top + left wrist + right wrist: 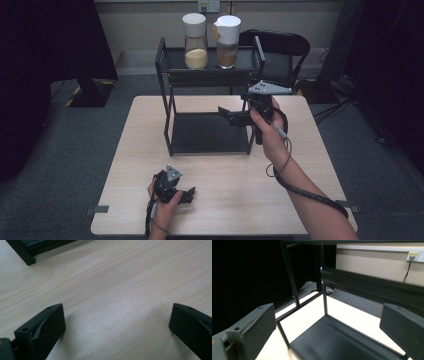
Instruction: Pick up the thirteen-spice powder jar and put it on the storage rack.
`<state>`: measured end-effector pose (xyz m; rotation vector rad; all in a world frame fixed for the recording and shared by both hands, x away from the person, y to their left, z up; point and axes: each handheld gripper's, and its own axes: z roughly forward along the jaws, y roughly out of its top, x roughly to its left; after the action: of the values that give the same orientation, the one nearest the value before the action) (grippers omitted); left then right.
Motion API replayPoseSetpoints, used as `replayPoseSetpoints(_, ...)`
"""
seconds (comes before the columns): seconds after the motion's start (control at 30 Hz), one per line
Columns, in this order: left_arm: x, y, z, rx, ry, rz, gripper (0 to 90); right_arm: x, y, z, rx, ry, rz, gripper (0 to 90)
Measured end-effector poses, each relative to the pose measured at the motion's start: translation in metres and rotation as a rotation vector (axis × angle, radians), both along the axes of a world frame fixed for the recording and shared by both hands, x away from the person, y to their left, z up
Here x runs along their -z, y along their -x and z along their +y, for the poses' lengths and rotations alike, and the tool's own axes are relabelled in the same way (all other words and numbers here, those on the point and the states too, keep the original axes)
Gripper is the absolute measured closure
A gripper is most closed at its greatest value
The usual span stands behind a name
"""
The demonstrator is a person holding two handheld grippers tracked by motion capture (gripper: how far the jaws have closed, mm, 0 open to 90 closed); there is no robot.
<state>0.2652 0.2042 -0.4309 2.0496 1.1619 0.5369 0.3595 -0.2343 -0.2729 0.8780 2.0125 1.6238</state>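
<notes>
The left gripper [186, 195] rests low on the desk [125, 150], jaws wide and empty, well apart from the rack [167, 107]. On the rack's top shelf stand two jars [195, 45]. The right gripper [225, 113], also wide and empty, hovers nearer, aimed sideways under that shelf; the jars sit above and behind it.

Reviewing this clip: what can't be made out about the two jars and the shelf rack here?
- Jar with pale contents and jar with brown contents, high view: contents and yellow tag too small to identify.
- Rack, right gripper view: top shelf cut off by the upper edge.
- Rack foot, left gripper view: the rest cut off.
</notes>
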Motion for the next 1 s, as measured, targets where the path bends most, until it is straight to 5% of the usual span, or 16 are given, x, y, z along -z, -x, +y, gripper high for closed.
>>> replayPoseSetpoints(1.0, 0.0, 0.0, 0.0, 0.0, 0.0, 0.0, 0.0, 0.07, 0.022, -0.022, -0.024, -0.012, 0.046, 0.0)
